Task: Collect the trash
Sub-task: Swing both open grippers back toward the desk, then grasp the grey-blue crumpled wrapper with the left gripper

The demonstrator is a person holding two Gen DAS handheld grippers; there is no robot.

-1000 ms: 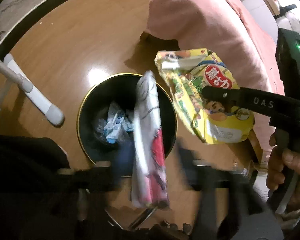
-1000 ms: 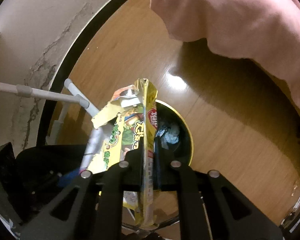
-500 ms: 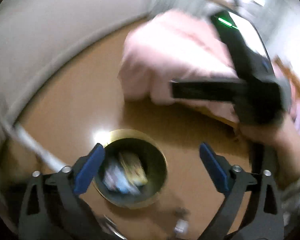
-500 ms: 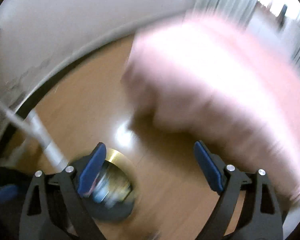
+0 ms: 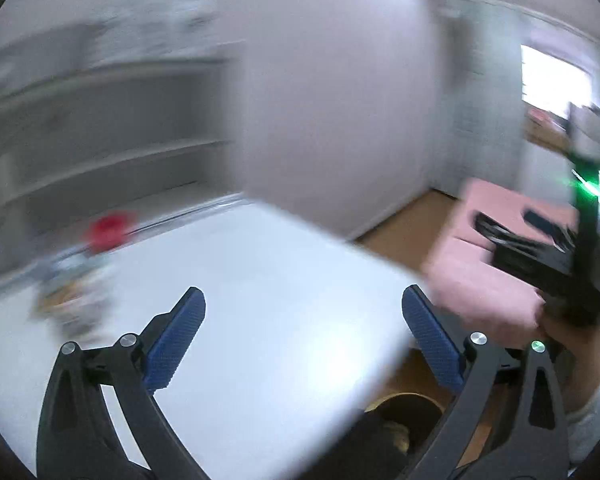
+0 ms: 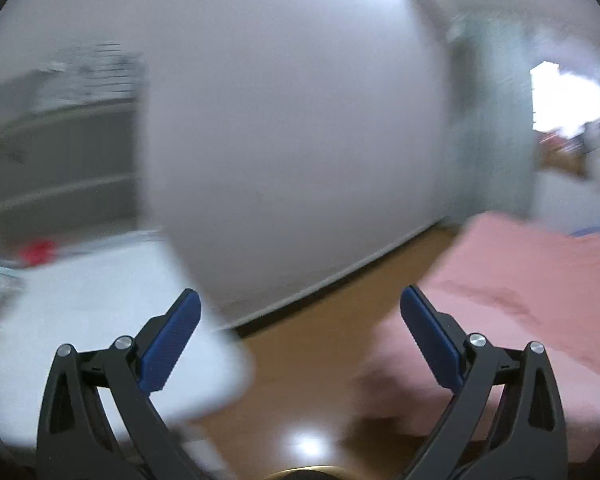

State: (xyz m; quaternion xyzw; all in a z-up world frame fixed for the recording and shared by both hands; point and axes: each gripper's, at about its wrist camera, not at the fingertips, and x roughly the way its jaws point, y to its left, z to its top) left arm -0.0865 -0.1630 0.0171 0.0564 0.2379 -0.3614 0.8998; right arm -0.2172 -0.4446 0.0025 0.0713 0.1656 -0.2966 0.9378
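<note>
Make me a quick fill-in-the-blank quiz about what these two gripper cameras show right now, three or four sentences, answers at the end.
1. The left gripper has its jaws ____.
2. The pads on the right gripper are coloured ____.
3. The blanket to the right of the wooden floor is ____.
4. The small blurred object at the far side of the white table is ____.

Answers: open; blue; pink; red

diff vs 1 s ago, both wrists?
Both grippers let go: the left gripper dropped its white-and-red wrapper and the right gripper its yellow snack bag over the bin. Their jaws have just been opening and now stand wide with nothing between. Both views swung up from the bin to the white table. Pink bedding and wooden floor unchanged.
</note>
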